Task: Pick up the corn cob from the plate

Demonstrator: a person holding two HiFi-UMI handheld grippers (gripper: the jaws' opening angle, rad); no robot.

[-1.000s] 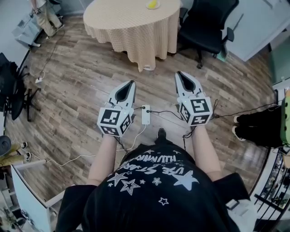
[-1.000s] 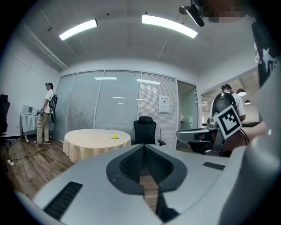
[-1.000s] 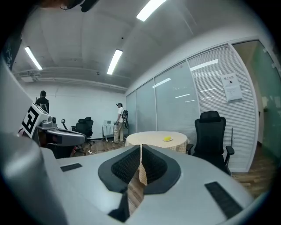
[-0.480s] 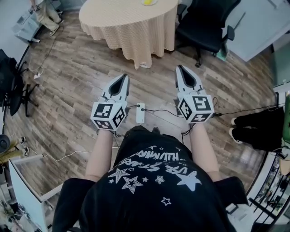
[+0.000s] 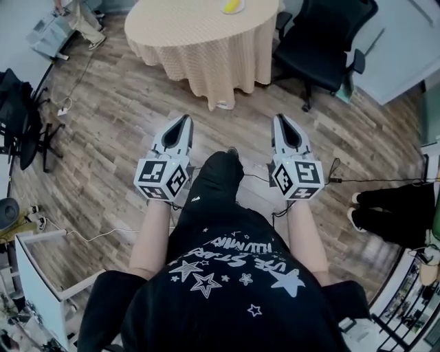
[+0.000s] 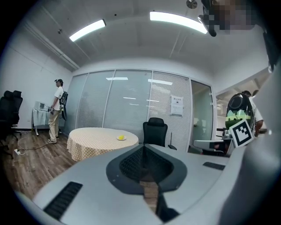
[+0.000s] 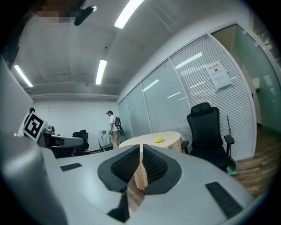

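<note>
Corn cob [image 5: 232, 6] lies on plate [image 7: 160, 141] at twelve o'clock on surface [image 5: 199, 34]; left gripper [image 5: 184, 118] and right gripper [image 5: 280, 117] closed, empty.

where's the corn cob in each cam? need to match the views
Head view: corn cob at the top edge, just right of centre, on the round table.
Left gripper view: corn cob left of centre, mid-height, on the table's right part.
Right gripper view: corn cob just right of centre, on the tabletop.
Shared landmark: black office chair, right of the table in all three.
</note>
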